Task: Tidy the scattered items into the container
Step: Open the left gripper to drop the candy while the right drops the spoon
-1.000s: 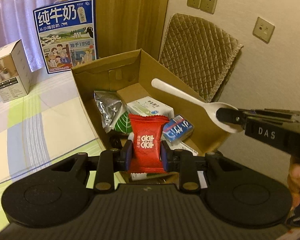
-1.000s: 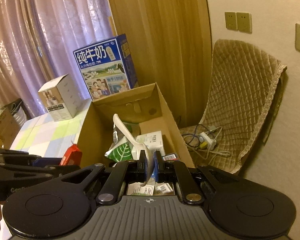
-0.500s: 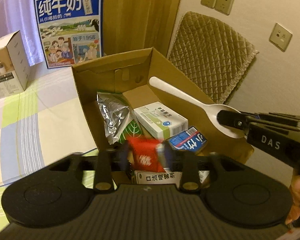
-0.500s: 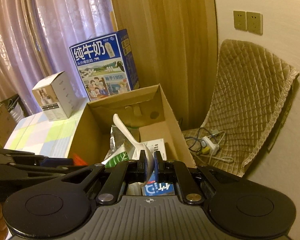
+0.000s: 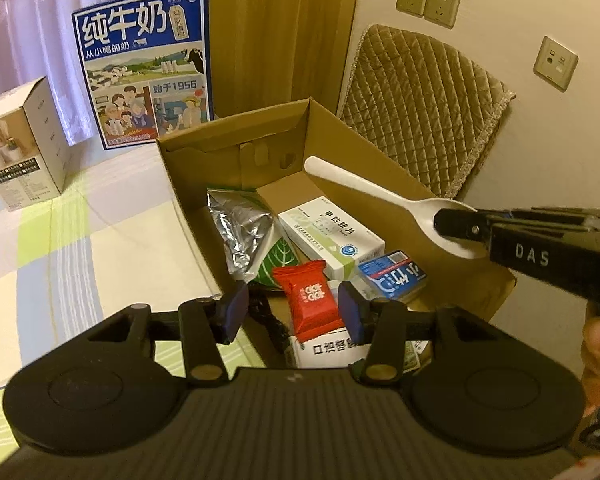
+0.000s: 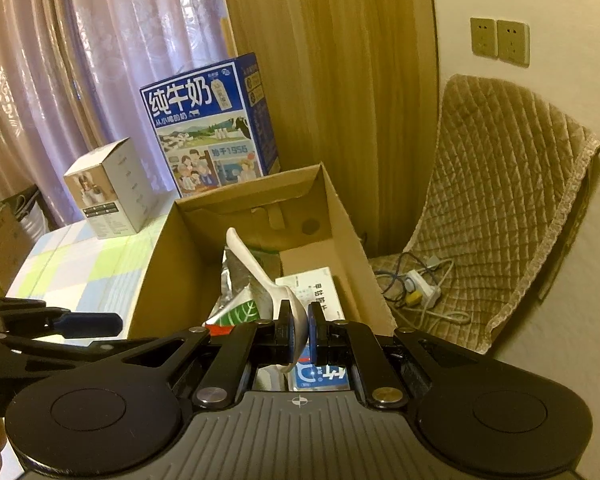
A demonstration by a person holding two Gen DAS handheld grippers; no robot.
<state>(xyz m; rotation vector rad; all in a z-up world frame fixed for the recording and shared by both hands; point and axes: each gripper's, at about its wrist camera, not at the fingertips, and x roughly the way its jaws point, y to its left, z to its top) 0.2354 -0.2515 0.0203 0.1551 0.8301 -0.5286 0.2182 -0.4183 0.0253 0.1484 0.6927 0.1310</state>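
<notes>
An open cardboard box stands at the table's edge. In it lie a silver foil pouch, a white and green medicine box, a blue packet and a red candy packet. My left gripper is open above the box, the red packet lying loose between its pads. My right gripper is shut on the bowl of a white plastic spoon, held above the box with the handle pointing away.
A blue milk carton and a small white box stand on the checked tablecloth left of the box. A quilted brown cushion leans on the wall at the right, with a power strip and cables below.
My left gripper opened and let the red candy packet drop into the box. My right gripper kept the spoon and stayed over the box.
</notes>
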